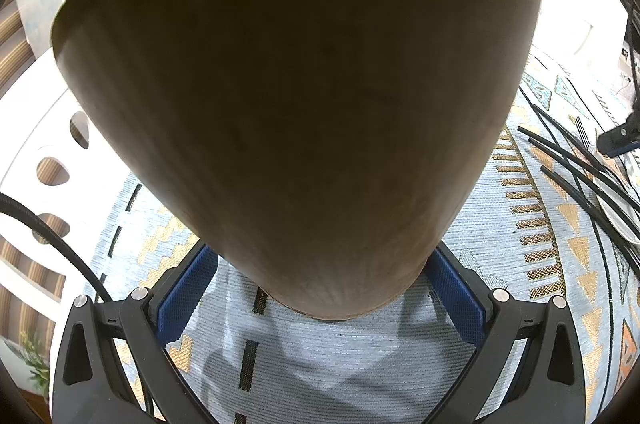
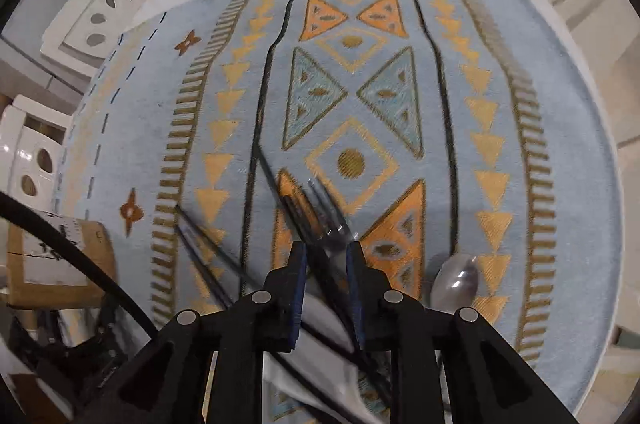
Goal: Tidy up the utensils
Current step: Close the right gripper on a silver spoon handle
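Observation:
A wide brown utensil holder (image 1: 300, 83) fills the left wrist view, and my left gripper (image 1: 322, 252) is shut on its lower end, a blue pad on each side. In the right wrist view my right gripper (image 2: 326, 248) points steeply down at a clear fork (image 2: 324, 207), blurred, with its neck in the narrow gap between the fingers. A black chopstick (image 2: 280, 183) crosses that gap too. The jaws stand slightly apart and are not clamped on either. More chopsticks (image 2: 200, 244) lie to the left, and a clear spoon (image 2: 456, 280) to the right.
A round table carries a light blue patterned cloth (image 2: 400, 63). A white plate (image 2: 288, 376) lies under the right gripper, also seen as the plate (image 1: 620, 216). A brown labelled container (image 2: 60, 264) sits at the left. White chairs (image 2: 100, 19) ring the table. A black cable (image 2: 80, 256) trails across.

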`<act>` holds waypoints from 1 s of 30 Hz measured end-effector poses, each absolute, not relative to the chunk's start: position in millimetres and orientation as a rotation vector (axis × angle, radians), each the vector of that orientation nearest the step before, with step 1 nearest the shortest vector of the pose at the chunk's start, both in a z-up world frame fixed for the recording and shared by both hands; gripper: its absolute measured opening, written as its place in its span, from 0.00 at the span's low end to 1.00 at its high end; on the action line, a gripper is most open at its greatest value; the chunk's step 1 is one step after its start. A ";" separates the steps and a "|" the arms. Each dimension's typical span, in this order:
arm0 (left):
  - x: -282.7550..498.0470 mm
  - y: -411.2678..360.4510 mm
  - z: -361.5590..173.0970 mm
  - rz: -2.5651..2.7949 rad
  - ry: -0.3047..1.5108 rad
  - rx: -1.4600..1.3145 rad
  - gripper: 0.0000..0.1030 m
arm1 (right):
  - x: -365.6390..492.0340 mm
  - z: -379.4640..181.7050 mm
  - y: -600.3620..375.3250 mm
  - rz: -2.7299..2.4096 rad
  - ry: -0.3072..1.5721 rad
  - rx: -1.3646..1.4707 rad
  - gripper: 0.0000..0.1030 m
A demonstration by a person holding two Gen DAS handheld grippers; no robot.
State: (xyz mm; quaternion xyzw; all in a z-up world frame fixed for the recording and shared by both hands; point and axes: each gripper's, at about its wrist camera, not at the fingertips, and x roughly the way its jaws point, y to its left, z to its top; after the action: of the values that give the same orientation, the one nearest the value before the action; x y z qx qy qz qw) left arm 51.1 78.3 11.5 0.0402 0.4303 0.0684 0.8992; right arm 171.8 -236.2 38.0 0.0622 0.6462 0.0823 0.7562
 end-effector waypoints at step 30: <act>50.9 78.6 10.9 0.142 0.891 0.084 1.00 | 142.1 18.9 -323.0 -0.001 1.464 0.190 0.47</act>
State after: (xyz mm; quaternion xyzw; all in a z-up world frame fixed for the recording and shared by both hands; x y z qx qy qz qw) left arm 50.9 78.6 10.9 0.0404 0.4302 0.0687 0.8992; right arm 142.1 -323.0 18.9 0.0866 0.6672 -0.0006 0.7399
